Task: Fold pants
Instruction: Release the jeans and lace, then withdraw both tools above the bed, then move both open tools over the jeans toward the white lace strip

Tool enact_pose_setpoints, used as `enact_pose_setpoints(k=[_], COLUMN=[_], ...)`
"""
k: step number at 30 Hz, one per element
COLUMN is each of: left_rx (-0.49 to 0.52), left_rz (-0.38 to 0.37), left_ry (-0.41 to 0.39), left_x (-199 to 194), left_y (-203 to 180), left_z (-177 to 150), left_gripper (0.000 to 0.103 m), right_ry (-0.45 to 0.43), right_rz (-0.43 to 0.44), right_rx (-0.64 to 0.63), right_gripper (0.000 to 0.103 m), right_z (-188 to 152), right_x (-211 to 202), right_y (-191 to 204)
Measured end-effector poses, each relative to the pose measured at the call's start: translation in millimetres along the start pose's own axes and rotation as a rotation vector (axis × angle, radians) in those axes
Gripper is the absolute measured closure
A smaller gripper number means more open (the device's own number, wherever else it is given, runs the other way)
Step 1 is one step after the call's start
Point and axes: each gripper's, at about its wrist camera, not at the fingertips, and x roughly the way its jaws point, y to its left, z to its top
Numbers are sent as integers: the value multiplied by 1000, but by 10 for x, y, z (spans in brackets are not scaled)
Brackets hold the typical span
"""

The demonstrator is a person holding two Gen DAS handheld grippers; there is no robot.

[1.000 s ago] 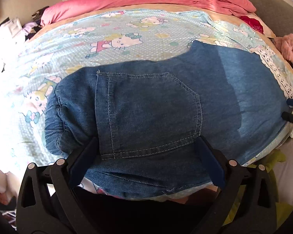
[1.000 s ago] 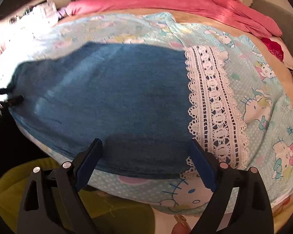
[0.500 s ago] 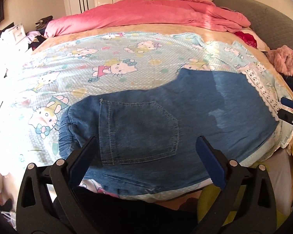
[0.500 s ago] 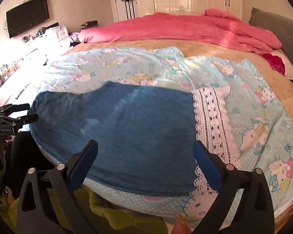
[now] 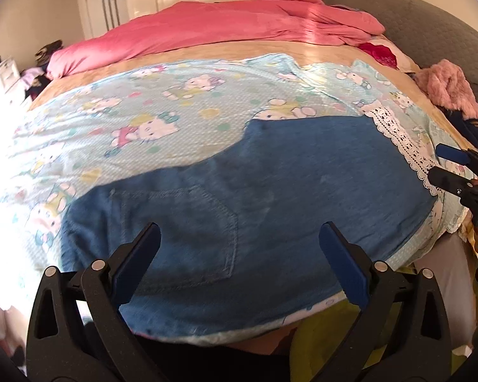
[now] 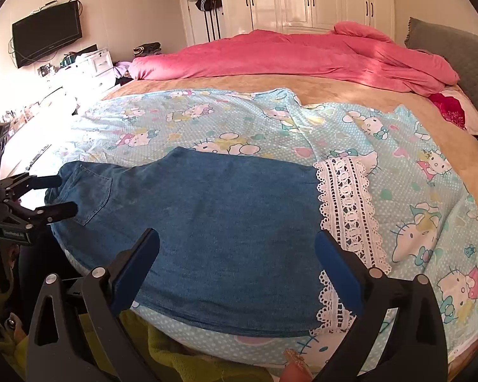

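Observation:
Blue denim pants (image 5: 271,191) (image 6: 213,222) lie flat near the front edge of the bed, back pocket (image 5: 181,222) at the left end, white lace hem (image 6: 347,210) at the right end. My left gripper (image 5: 239,235) hovers open above the pocket end, nothing between its blue pads. My right gripper (image 6: 237,245) hovers open above the leg end beside the lace, also holding nothing. Each gripper shows in the other's view: the right gripper (image 5: 443,165) at the right edge, the left gripper (image 6: 63,194) at the left edge, both with jaws apart.
A light blue cartoon-cat sheet (image 6: 239,121) covers the bed under the pants. A pink duvet (image 6: 286,57) is bunched along the far side, a grey headboard (image 5: 414,19) at the right. A pink fluffy garment (image 5: 446,89) lies near it. Yellow-green cloth (image 6: 188,359) hangs below the bed's edge.
Both grippers have risen and pulled back from the pants, so more of the bed and room shows. The pants lie still. Both stayed open.

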Motion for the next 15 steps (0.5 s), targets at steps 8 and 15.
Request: enact_pose_setpoints(k=[8, 15], left_rx=[-19, -27], left_rz=[14, 40], left_ry=[76, 140], left_x=[428, 709], left_y=[56, 193], left_z=[-6, -152], left_gripper=[9, 9], right_ry=[42, 145], right_rz=[28, 4], right_rx=[-4, 32], right_gripper=[5, 5], right_z=[-89, -257], right_x=[180, 437], right_y=[27, -50])
